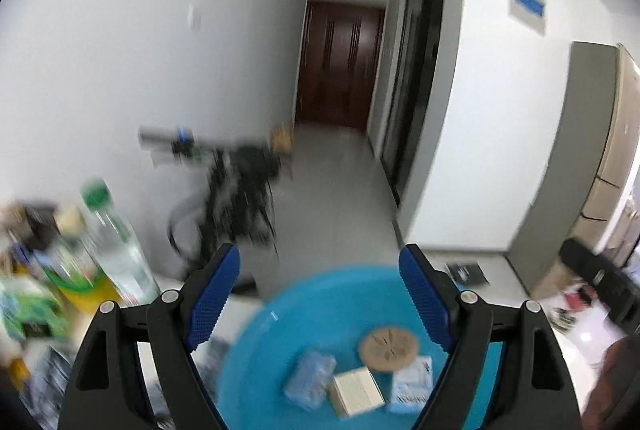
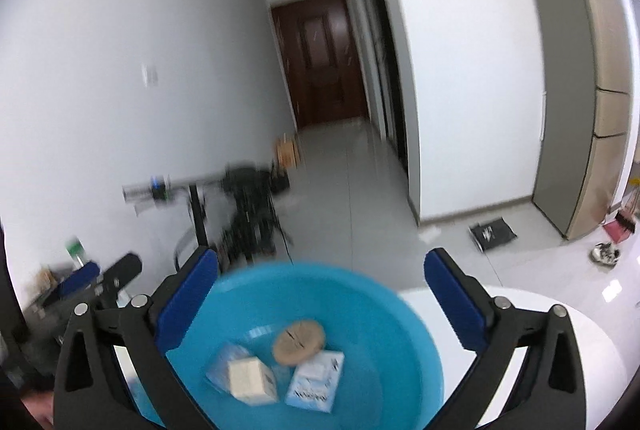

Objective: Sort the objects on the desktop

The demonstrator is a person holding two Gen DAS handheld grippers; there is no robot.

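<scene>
A blue plastic basin point(image 1: 280, 314) point(image 2: 384, 314) sits on the white table. Inside lie a round cork coaster point(image 1: 387, 347) point(image 2: 299, 341), a small white box point(image 1: 356, 392) point(image 2: 252, 378), a blue packet point(image 1: 310, 378) and a white-and-blue packet point(image 1: 412, 384) point(image 2: 316, 380). My left gripper point(image 1: 320, 304) is open and empty above the basin's near side. My right gripper point(image 2: 320, 302) is open and empty, also above the basin. The left gripper shows at the far left of the right wrist view point(image 2: 92, 280).
Bottles point(image 1: 116, 250) and packets point(image 1: 28, 306) stand crowded at the table's left. A black stand with gear point(image 2: 248, 206) stands on the floor by the wall. The other gripper point(image 1: 600, 282) shows at the right. A hallway and a brown door point(image 1: 340, 62) lie beyond.
</scene>
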